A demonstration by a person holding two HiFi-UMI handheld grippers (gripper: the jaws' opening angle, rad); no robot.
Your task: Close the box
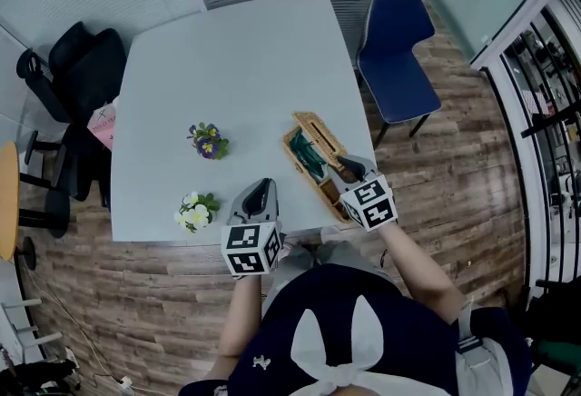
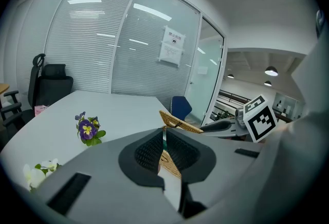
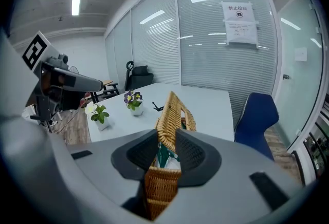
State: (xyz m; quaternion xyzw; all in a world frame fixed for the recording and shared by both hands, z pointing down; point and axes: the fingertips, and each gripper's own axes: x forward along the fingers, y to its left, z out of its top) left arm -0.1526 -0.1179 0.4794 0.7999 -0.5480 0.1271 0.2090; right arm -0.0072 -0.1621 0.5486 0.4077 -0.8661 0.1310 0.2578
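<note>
R gripper view only: right claw (image 3: 167,146) pinching raised woven lid (image 3: 175,107) of open tan wicker box (image 1: 323,190), green item (image 3: 164,157) inside. Head view: box at white surface's (image 1: 236,67) right near edge. Left claw (image 2: 164,151) pressed together, empty, held apart, left of box.

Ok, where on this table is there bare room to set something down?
The far half of the table, beyond the purple flowers and the wicker box, is bare; so is the strip between those two. The near edge is crowded: white flowers, left gripper, and right gripper on the box's raised lid.
</note>
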